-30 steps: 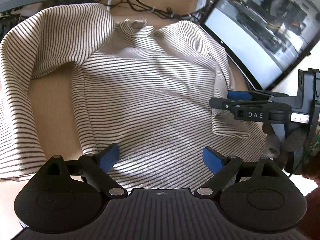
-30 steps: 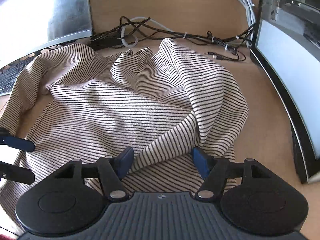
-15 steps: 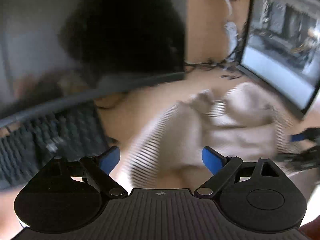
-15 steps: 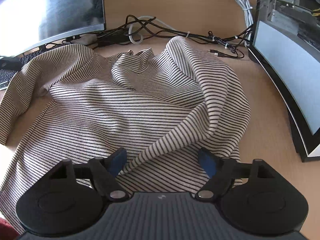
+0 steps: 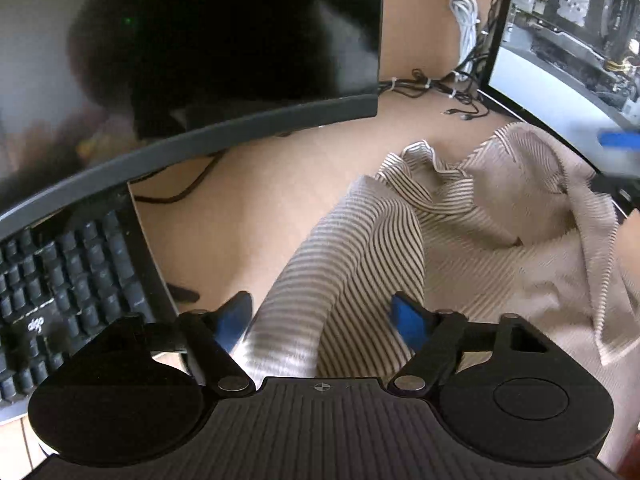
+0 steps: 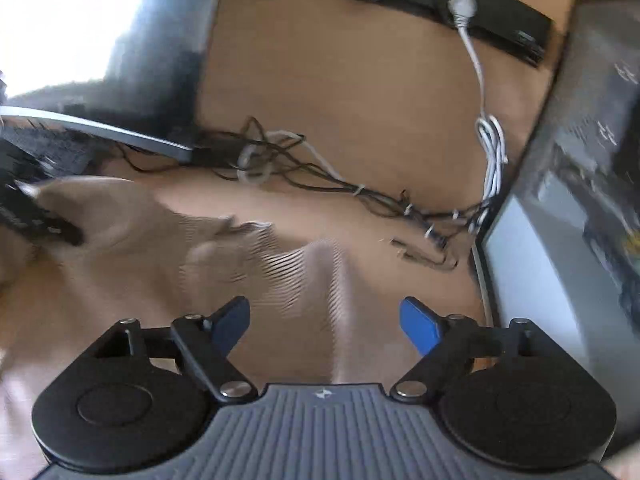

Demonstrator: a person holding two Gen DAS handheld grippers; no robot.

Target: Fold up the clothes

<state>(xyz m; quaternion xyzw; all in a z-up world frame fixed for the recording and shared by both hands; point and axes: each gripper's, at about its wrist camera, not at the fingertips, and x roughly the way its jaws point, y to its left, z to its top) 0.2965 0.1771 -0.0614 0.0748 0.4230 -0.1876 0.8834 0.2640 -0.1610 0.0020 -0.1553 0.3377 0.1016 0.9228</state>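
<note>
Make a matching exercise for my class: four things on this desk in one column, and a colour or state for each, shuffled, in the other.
Things:
1. striped shirt
2. keyboard
3. left monitor
4. coiled cable

Descriptions:
A. white
B. dark screen
C. black keys
D. crumpled on the desk

Pairs: 1-D, 2-C, 3-B, 4-A

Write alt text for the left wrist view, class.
An open left gripper straddles a sleeve of a crumpled striped shirt on a wooden desk. A black keyboard and dark monitor sit left.
</note>
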